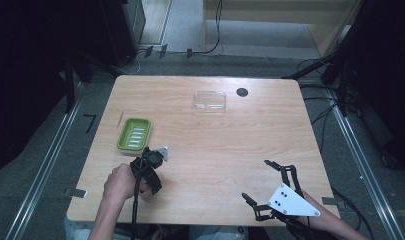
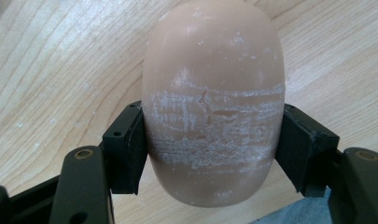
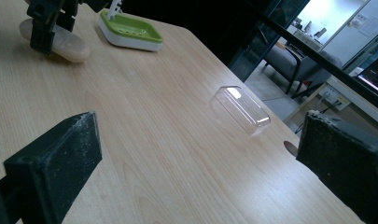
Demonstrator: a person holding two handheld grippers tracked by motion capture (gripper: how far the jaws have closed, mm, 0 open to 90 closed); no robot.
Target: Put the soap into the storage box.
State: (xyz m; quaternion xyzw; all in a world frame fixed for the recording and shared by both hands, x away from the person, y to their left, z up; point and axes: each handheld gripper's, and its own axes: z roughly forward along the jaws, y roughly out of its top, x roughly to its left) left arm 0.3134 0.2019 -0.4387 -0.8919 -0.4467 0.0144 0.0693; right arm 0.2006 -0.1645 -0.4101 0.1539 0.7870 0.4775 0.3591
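Under the left hand-held gripper (image 1: 149, 176), a soap bar (image 2: 213, 102) clamped, half hidden; right hand-held gripper (image 1: 257, 181) apart.

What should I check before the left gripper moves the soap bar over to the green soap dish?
1. Left gripper shut on the soap bar: ok.
2. Pads on both sides of the bar: ok.
3. Green soap dish empty: ok.
4. Clear lid apart from the dish: ok.
5. Right gripper open, holding nothing: ok.
6. Bar lifted off the table: cannot tell.
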